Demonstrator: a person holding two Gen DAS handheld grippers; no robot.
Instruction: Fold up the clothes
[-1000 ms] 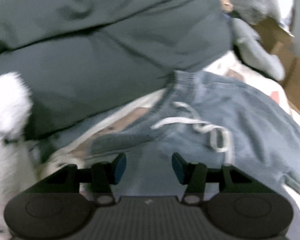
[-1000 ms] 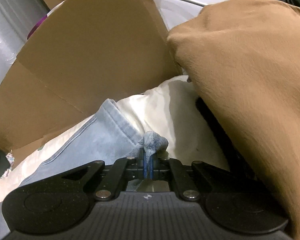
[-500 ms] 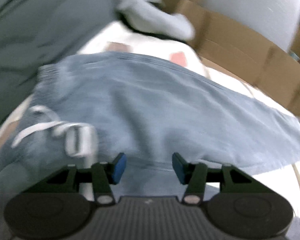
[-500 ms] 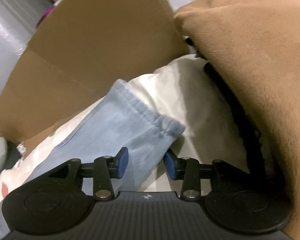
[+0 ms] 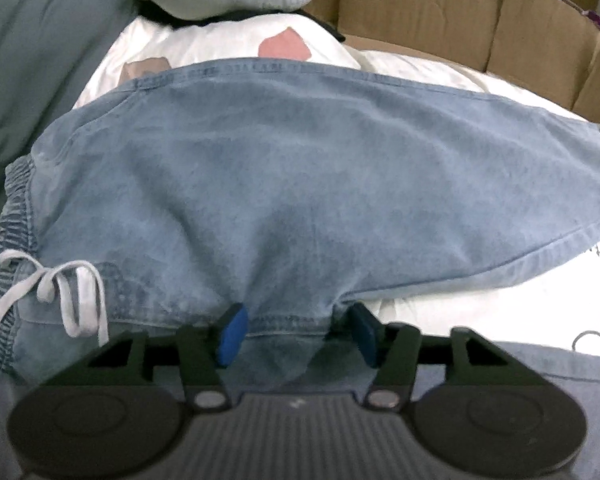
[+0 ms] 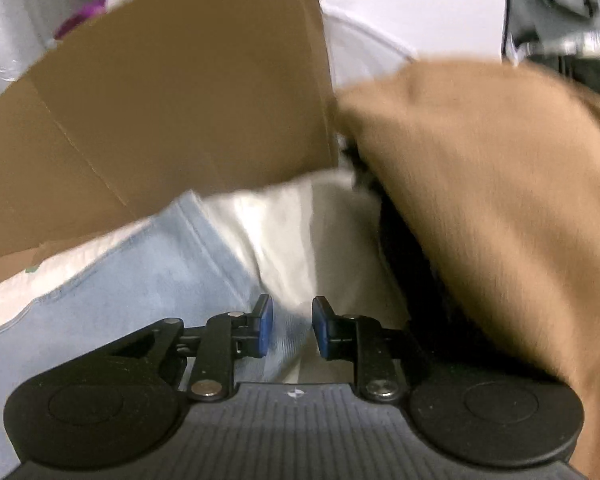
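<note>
Right now the light blue denim shorts with an elastic waistband lie spread flat across the white printed bed sheet, waistband and white drawstring at the left, leg hem running off to the right. Laid out smooth like this, they look ready for a fold. The left tool sits at their near edge, around the crotch seam, its blue pads straddling a small bunch of fabric; the jaws are closing but do not yet press on the cloth. My guess is it means to pinch that edge and carry it over.

The right tool hovers over the far end of the same shorts, jaws closing with a narrow gap, hem fabric beneath but nothing gripped. A brown fleece garment lies to the right, and a brown cardboard panel stands beyond.
</note>
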